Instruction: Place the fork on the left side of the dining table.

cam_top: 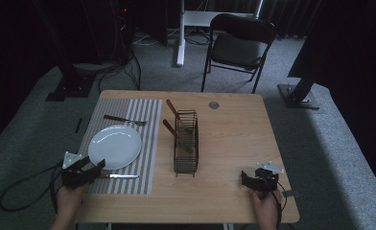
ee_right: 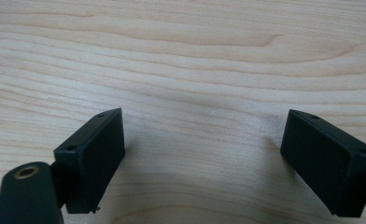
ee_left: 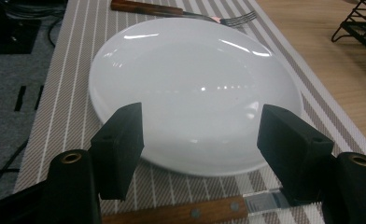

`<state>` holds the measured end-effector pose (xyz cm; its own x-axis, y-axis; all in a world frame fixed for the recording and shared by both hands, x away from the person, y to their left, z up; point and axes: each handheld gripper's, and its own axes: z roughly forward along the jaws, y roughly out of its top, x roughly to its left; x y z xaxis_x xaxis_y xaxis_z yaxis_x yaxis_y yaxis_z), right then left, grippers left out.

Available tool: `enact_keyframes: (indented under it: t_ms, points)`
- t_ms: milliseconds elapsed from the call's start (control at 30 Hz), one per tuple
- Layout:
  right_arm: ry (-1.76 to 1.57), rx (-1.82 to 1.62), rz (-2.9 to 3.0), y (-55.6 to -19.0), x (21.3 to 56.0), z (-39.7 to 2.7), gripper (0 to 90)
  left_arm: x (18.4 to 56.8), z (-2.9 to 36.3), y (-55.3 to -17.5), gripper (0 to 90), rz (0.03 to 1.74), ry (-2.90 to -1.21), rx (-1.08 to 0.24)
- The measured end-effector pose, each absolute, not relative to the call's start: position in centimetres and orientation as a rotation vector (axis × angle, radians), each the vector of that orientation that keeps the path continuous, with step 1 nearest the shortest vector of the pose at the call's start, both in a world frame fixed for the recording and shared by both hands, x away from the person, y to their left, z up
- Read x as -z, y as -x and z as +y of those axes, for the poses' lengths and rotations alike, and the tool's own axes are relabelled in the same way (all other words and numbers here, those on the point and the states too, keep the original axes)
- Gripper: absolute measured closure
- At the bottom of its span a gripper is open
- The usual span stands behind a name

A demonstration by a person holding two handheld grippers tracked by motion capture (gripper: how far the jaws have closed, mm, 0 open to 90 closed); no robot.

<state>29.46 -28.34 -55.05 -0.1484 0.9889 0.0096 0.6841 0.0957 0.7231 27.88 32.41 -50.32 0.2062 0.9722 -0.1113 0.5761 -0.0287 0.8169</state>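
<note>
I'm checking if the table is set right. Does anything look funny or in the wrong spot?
Mostly tidy. The fork lies crosswise beyond the plate and the knife crosswise in front of it, rather than at its sides. Two wooden-handled utensils lean in the rack. Nothing looks spilled or broken.

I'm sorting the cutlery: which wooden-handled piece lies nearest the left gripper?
The knife, lying on the striped placemat just beside the left gripper. The fork lies beyond the plate; two others stand in the wire caddy.
</note>
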Motion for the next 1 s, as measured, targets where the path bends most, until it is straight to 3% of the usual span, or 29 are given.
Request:
enact_keyframes:
  t_ms: [567,1000]
  points:
    - [-1.637,-0.818,1.890,-29.5,55.0,-28.3,13.3,53.6,32.2,-23.8,31.8,1.456,-1.676,-0.589]
    - [-1.637,-0.818,1.890,-29.5,55.0,-28.3,13.3,54.2,31.4,-21.4,28.9,1.469,-1.696,-0.728]
